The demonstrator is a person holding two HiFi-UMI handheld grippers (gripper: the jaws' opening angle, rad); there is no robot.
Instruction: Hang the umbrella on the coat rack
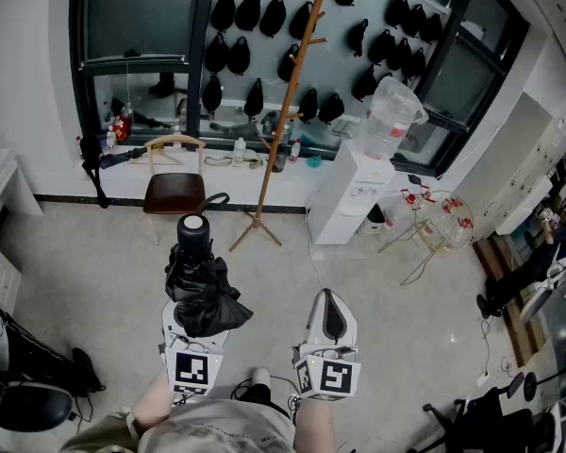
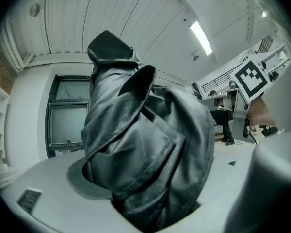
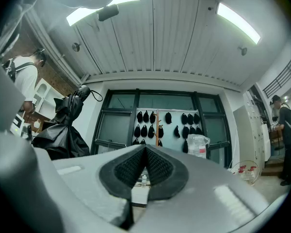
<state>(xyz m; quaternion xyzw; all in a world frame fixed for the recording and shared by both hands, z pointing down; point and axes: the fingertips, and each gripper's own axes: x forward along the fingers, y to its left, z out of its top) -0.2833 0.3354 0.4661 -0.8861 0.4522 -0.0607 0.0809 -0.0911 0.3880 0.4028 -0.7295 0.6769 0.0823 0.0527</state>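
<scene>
Black folded umbrella (image 1: 200,286) is gripped by the left gripper (image 1: 196,321); the right gripper (image 1: 330,302) is held closed, empty

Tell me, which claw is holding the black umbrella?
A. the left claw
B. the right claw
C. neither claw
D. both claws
A: the left claw is closed on the folded black umbrella, while the right claw is shut with nothing in it.

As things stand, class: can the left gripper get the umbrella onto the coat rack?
Probably not yet: the left gripper holds the umbrella, but the coat rack stands well ahead across the floor, with nothing between.
</scene>
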